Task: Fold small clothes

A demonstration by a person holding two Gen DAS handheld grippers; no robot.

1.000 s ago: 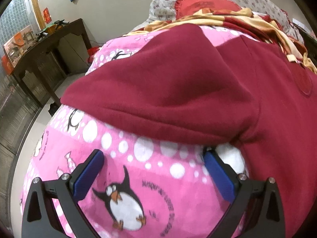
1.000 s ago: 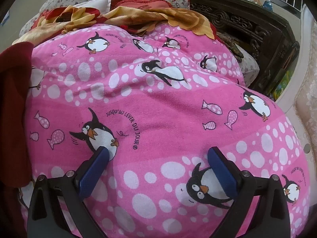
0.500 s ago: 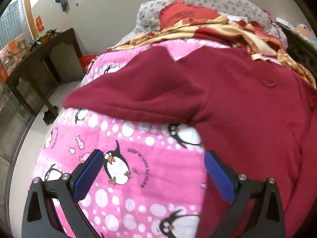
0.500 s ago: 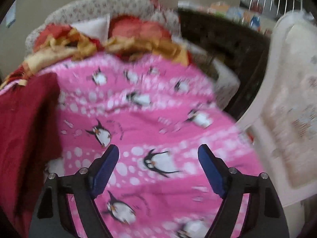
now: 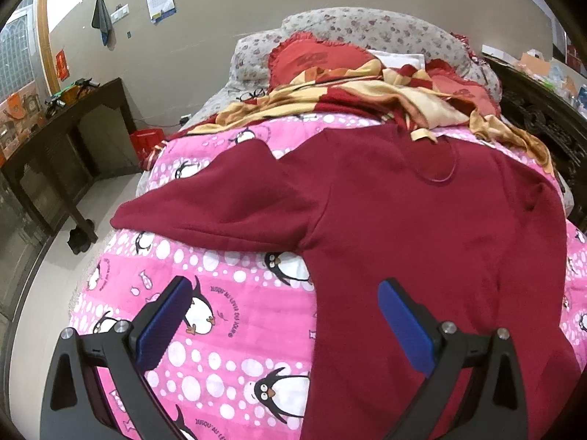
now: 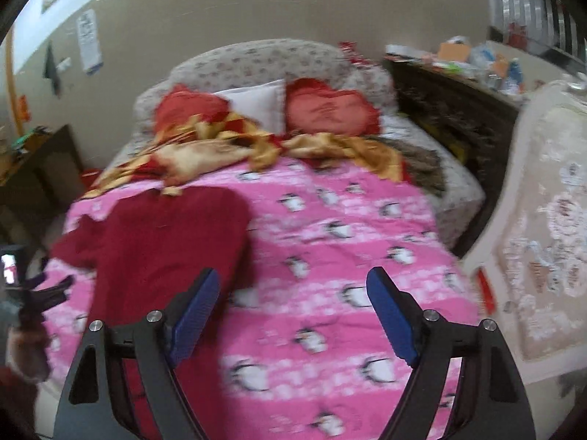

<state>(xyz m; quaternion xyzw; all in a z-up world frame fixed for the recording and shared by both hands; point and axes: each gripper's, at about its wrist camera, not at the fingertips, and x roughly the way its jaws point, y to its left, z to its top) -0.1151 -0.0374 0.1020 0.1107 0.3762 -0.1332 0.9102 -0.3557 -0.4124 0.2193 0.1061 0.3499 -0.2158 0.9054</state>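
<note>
Sweater (image 5: 422, 242), dark red, lies spread flat on pink penguin blanket (image 5: 234, 333), nothing gripping it. Left tongs (image 5: 290, 315) hang above it w/ jaws wide apart, blue pads bare; sweater's lower body runs under and past the right-hand pad, blanket shows under the left-hand pad. One sleeve stretches out to the left just beyond the tips, cuff near blanket's left edge. Round collar sits further on, ahead and right of the tongs. Past the collar: crumpled red-and-gold cloth (image 5: 367, 99), then a red heart cushion (image 5: 315, 60) against a floral headboard (image 5: 367, 27). Far left of the tongs, a dark wooden table (image 5: 62, 139) by the wall, a red bin (image 5: 146, 141) on the floor near it.

Right tongs (image 6: 293, 299) also spread wide, nothing between pads, view blurred. Sweater sits ahead-left of them, its right edge just beyond the left-hand pad; bare blanket ahead and to the right. At far left edge of this view, a dark shape that looks like the other tongs, too blurred to be sure. Farther on: same red-and-gold cloth, 2 red cushions w/ a white pillow (image 6: 256, 104) between, headboard behind. Right of the tongs, a pale patterned chair back (image 6: 543, 256); beyond it a dark carved cabinet (image 6: 451, 117) w/ clutter on top.
</note>
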